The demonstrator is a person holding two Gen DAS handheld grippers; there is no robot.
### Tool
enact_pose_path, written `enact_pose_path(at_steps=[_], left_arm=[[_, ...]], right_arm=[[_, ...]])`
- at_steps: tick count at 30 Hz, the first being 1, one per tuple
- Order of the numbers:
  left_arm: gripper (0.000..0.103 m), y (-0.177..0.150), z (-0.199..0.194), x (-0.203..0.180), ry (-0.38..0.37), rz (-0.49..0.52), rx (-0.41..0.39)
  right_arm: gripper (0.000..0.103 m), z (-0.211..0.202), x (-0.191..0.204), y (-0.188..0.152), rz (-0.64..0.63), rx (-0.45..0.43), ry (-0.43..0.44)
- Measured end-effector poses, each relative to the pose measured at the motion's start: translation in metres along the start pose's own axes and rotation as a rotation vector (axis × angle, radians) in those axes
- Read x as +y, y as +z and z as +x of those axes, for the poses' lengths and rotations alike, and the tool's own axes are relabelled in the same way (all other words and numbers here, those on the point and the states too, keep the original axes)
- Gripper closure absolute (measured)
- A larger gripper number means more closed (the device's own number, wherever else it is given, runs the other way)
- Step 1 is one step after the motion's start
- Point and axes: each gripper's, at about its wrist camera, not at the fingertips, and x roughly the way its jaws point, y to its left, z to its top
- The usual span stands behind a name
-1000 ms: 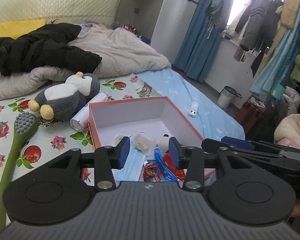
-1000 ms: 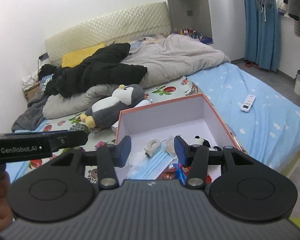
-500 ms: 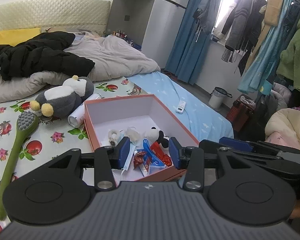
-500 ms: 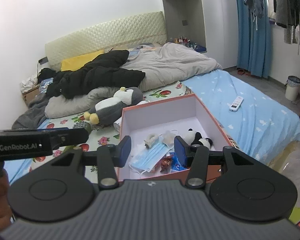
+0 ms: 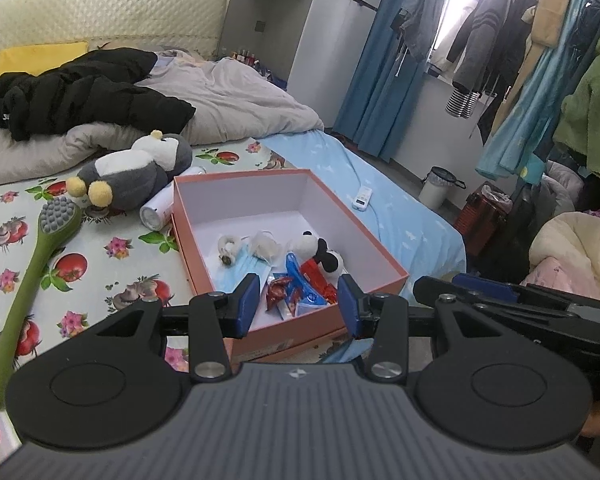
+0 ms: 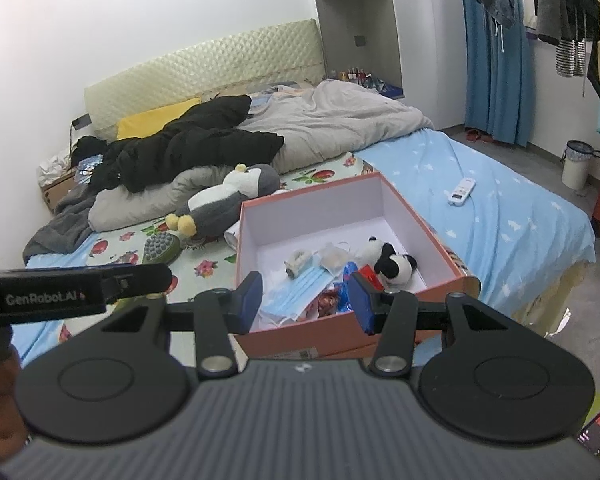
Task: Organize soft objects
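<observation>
An open orange box [image 5: 380,256] [image 6: 416,216] sits on the bed near its foot edge. Inside lie a small panda plush [image 5: 320,250] [image 6: 388,260], a blue face mask [image 5: 236,272] [image 6: 300,292], snack packets [image 5: 300,288] and small white items. A large grey penguin plush [image 5: 136,172] [image 6: 224,200] lies on the bed behind the box's left side. My left gripper [image 5: 298,306] is open and empty, above the box's near edge. My right gripper [image 6: 306,300] is open and empty, also above the near edge.
A green long-handled brush [image 5: 40,256] [image 6: 160,248] lies left of the box, a white can [image 5: 160,210] beside the penguin. A black jacket [image 5: 80,100] and grey duvet [image 6: 332,124] cover the bed's head. A remote [image 6: 462,190] lies on the blue sheet. Hanging clothes [image 5: 540,80], a bin [image 5: 440,192].
Both grippers have pulled back and up from the box, so more of the box and bed shows. Both stay open and empty. The objects have not moved.
</observation>
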Motion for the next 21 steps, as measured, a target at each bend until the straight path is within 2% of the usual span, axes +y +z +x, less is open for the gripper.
enact_pose_path(at_steps=[21], left_arm=[[0.051,-0.015,0.005,0.001,0.023,-0.008,0.03]], right_arm=[[0.053,-0.002,-0.005,-0.019,0.027,0.028,-0.027]])
